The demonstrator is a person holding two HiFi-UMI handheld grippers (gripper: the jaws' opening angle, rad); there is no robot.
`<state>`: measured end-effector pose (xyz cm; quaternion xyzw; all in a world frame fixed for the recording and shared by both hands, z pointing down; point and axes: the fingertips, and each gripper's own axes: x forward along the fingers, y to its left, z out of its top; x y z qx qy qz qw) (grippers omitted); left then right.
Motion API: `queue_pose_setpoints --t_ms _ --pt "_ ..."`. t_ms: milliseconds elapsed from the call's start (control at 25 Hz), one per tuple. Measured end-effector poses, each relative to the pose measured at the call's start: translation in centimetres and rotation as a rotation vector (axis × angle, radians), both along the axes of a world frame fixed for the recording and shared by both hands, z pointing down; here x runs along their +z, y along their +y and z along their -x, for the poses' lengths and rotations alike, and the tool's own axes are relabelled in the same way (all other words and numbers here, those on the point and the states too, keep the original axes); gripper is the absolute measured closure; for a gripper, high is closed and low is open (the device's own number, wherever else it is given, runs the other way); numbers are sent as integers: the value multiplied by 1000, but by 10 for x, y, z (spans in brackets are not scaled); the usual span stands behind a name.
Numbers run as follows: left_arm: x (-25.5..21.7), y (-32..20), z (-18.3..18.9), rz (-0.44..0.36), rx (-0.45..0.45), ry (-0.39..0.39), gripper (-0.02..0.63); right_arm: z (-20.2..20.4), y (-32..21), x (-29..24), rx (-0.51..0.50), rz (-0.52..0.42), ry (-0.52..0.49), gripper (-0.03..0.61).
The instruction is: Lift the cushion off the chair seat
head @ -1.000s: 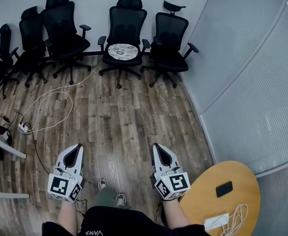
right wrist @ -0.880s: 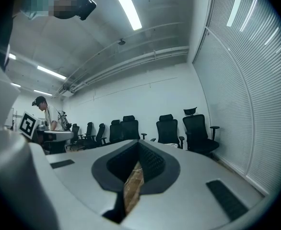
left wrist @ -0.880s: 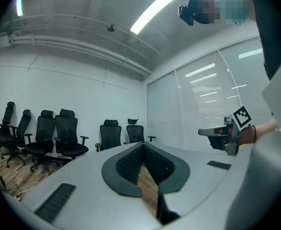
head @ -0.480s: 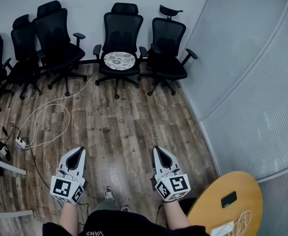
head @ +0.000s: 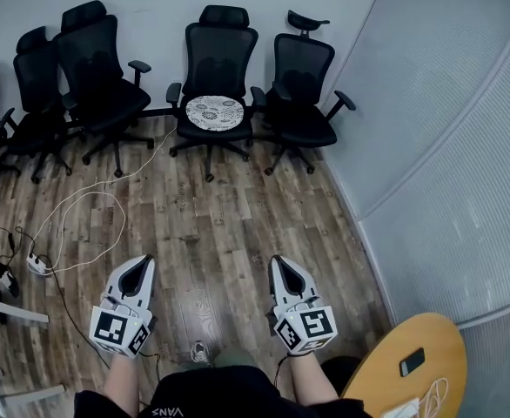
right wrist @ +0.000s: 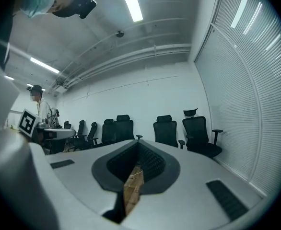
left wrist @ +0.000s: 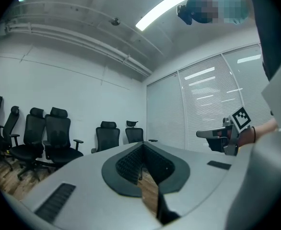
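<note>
Left gripper [head: 137, 273] and right gripper [head: 284, 271] are held level, side by side above the wood-plank floor [head: 220, 225]; both jaw pairs closed, gripping nothing.

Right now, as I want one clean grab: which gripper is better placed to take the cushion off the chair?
Right gripper, barely: the cushion lies far ahead, about midway between both, which are shut; a cable trails on the left gripper's side.

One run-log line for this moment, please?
cushion: on chair seat, untouched | left gripper: shut, empty | right gripper: shut, empty | both: far from chair
</note>
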<state>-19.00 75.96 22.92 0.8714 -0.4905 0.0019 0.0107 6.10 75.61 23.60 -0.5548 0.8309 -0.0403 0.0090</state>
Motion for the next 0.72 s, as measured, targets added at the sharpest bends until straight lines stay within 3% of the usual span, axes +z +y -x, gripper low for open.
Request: queue_pose_setpoints --t_ms 720 --pt "6 -150 -29 22 -32 -3 603 -27 -156 5 -36 20 -8 563"
